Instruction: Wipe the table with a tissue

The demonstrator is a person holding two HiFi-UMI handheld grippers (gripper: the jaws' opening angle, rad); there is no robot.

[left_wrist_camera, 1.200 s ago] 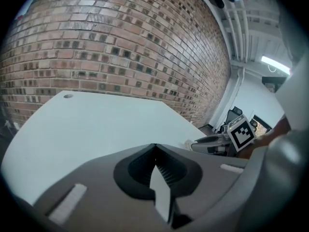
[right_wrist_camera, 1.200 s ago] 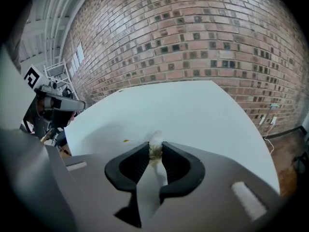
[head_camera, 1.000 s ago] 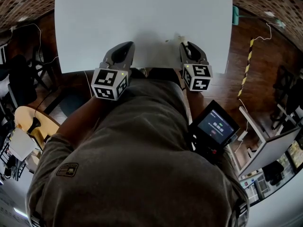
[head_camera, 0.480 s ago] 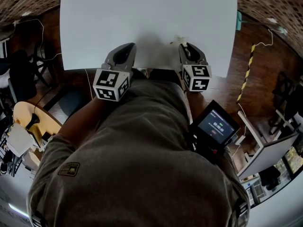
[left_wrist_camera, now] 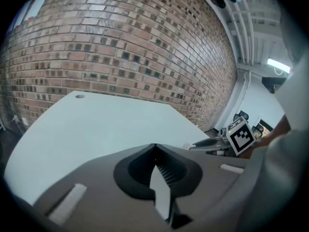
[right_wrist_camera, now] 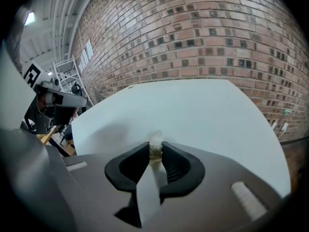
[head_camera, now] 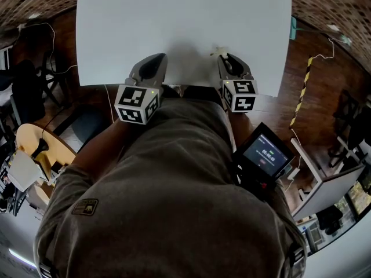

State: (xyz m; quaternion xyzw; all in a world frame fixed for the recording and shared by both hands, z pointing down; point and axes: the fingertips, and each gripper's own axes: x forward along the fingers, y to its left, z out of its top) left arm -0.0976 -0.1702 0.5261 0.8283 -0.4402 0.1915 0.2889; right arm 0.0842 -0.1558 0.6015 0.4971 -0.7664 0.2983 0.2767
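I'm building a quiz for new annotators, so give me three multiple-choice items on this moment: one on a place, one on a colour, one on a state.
1. Where is the tissue?
A) lying flat on the table
B) pinched in the right gripper
C) in the left gripper

2. What colour is the table?
A) black
B) green
C) white

3. How do the left gripper's jaws stand?
A) closed, nothing between them
B) wide apart
C) closed on the tissue

Key: 1 B, the right gripper view shows a white wad between its jaws. 2 C, the head view shows it plain white. 3 A, the left gripper view shows the jaws meeting, empty.
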